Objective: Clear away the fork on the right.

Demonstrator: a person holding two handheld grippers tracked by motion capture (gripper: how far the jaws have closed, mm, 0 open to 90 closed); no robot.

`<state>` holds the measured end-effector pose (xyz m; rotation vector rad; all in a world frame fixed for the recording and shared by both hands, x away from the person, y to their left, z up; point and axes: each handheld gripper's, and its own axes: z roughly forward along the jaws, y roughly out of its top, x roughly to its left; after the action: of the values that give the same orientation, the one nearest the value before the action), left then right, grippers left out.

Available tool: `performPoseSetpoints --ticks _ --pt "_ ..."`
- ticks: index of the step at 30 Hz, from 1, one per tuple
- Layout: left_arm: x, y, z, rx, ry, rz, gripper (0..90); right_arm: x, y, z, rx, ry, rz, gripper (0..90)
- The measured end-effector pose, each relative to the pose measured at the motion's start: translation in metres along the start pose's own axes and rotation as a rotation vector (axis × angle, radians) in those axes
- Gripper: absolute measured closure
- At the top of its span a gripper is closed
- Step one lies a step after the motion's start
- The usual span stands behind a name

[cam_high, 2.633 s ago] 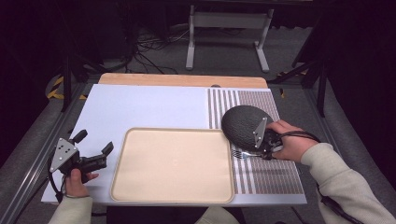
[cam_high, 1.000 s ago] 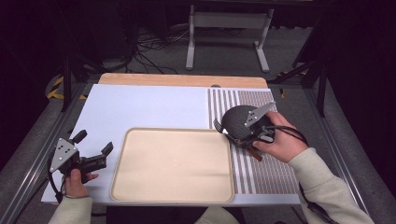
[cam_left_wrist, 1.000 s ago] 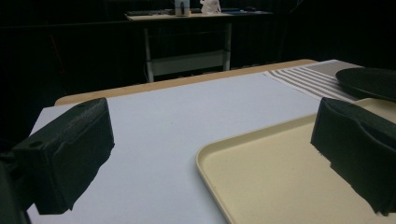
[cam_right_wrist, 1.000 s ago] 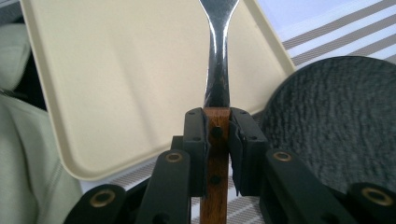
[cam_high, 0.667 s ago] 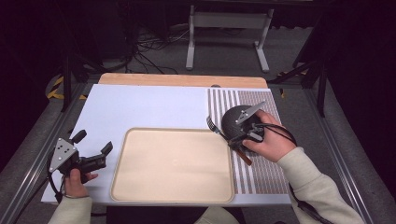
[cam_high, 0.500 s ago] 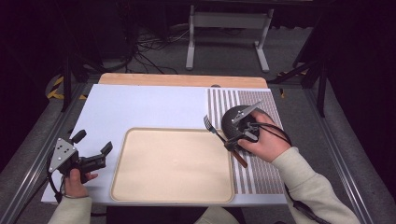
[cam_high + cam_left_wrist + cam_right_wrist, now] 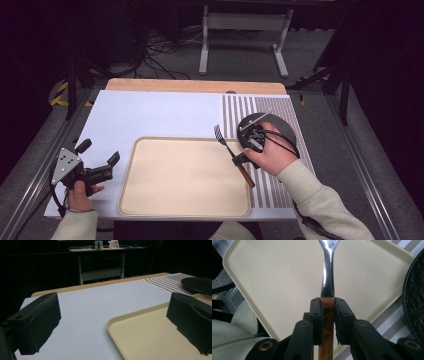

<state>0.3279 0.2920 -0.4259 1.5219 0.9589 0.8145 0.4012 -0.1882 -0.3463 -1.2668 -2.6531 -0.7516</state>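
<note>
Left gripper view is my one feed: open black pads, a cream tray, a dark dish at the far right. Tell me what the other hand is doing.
Observer: The right tool is clamped on a fork's wooden handle.
Operator: Give me the fork's position.
Observer: In the high view the fork hangs over the tray's right edge, tines toward the table's far side.
Operator: Describe that dark dish.
Observer: It is a round black plate on the striped mat, right of the tray, partly under the right hand.
</note>
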Motion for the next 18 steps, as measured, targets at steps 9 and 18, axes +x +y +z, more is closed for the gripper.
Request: performPoseSetpoints --ticks 9,18 --pt "0.001 0.001 -0.001 0.000 -0.001 0.003 0.0 0.004 0.002 0.005 0.020 0.001 0.090 77.4" --pt "0.000 0.001 -0.001 -0.002 0.000 0.002 0.0 0.006 0.003 0.011 0.039 -0.005 0.183 77.5"
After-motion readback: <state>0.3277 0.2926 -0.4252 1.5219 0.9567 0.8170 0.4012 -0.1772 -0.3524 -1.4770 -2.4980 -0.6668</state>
